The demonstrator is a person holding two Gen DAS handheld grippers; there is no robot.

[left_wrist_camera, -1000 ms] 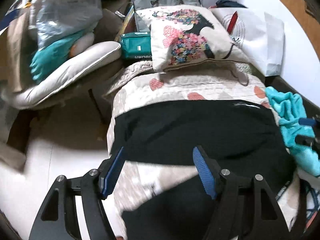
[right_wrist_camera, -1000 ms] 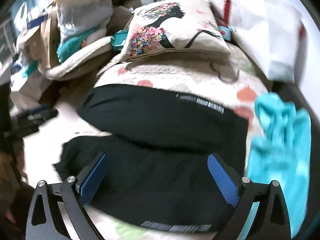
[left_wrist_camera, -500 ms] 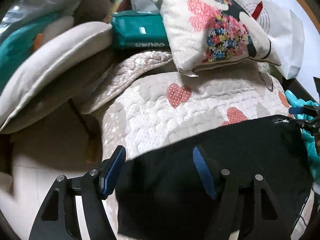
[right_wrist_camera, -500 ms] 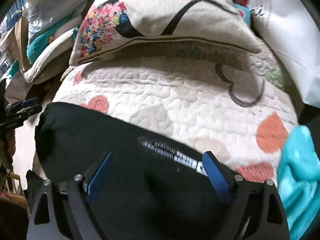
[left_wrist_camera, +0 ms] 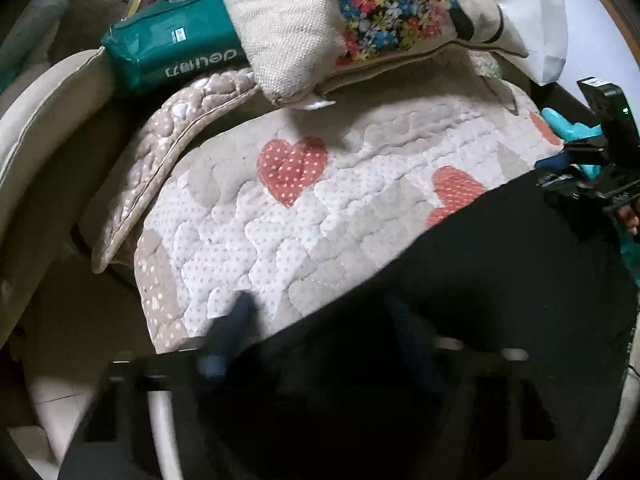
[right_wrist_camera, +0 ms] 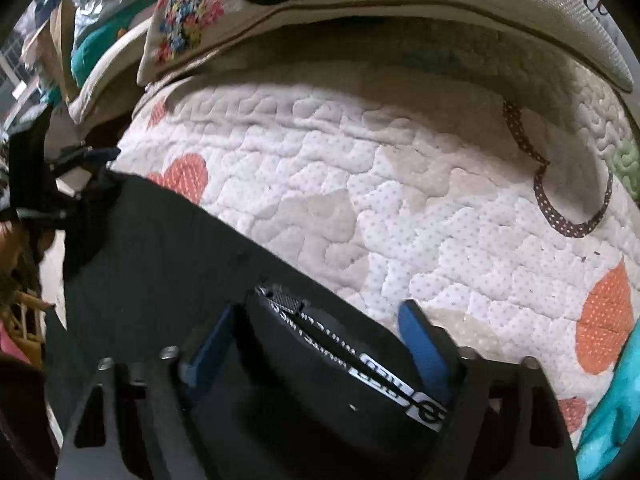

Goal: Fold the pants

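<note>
fingers (right_wrist_camera: 420, 344) astride black pants (right_wrist_camera: 160, 264)

Indoor light is dim and warm, falling from above. The quilt (left_wrist_camera: 256, 240) is evenly lit. The cushion (right_wrist_camera: 360, 20) casts a deep shadow beneath its edge. The black pants (left_wrist_camera: 500, 280) lose all detail to darkness. The left gripper (left_wrist_camera: 320, 340) is motion-blurred; the right gripper (right_wrist_camera: 316, 344) is sharp. Both views show heavy fisheye curvature and black vignetted corners.
</note>
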